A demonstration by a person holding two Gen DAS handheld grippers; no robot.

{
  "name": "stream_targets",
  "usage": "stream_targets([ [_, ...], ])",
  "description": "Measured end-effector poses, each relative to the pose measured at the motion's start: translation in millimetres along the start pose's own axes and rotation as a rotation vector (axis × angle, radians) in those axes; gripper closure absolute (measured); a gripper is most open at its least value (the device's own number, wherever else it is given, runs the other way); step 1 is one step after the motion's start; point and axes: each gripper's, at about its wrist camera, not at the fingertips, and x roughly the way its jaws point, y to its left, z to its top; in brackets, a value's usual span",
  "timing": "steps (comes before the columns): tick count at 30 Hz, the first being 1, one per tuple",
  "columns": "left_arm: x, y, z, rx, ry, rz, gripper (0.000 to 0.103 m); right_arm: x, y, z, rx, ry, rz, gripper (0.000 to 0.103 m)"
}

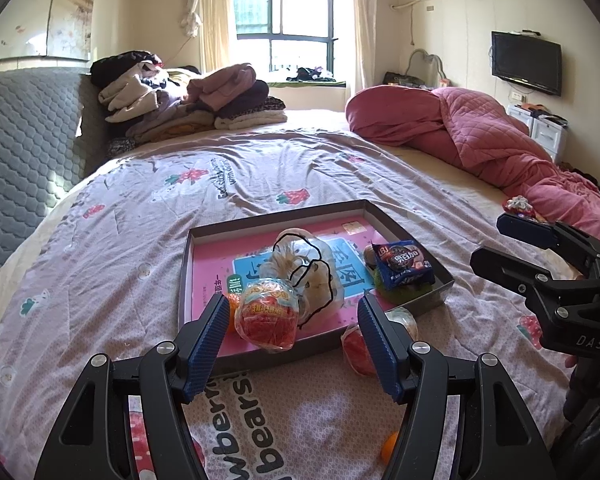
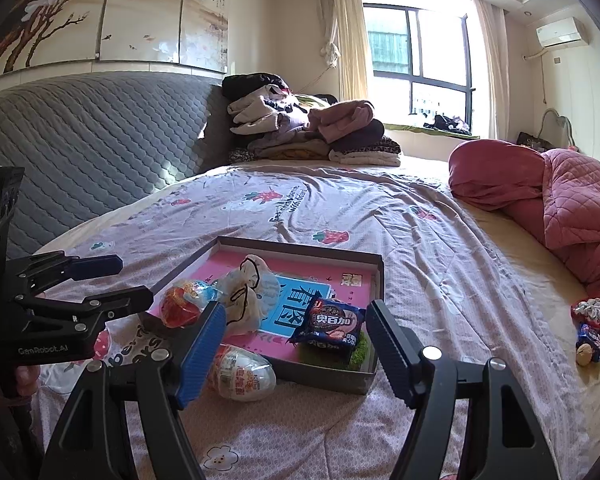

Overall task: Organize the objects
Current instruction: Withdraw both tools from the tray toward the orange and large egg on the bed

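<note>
My left gripper hangs with its ribbed blue pads spread wide, released, holding nothing. Between them in the left wrist view sits a red and orange egg-shaped toy capsule in clear plastic, resting on the near rim of the shallow grey cardboard box lid with a pink printed liner; its long axis runs roughly up and away from me, tipped toward the right. My right gripper is likewise wide open and empty.

From the right wrist view a second egg capsule, white and clear with red print, lies on its side on the bedspread just outside the lid's near wall, long axis pointing left to right, touching my left pad's edge in the picture, though I cannot tell real contact. Inside the lid lie a crinkled translucent plastic bag with black cord handles and a glossy blue foil biscuit packet, lying flat atop a fuzzy green pad in the near right corner.

The lid rests on a mauve cotton bedspread printed with strawberries. A quilted pink duvet is bunched along the right, well apart from the lid.
</note>
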Motion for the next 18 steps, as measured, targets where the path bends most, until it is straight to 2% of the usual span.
stream_targets([
  [18, -17.1, -10.4, -23.2, 0.022, 0.021, -0.017, 0.035, -5.1, 8.0, -10.7, -0.011, 0.027, 0.008, 0.031],
])
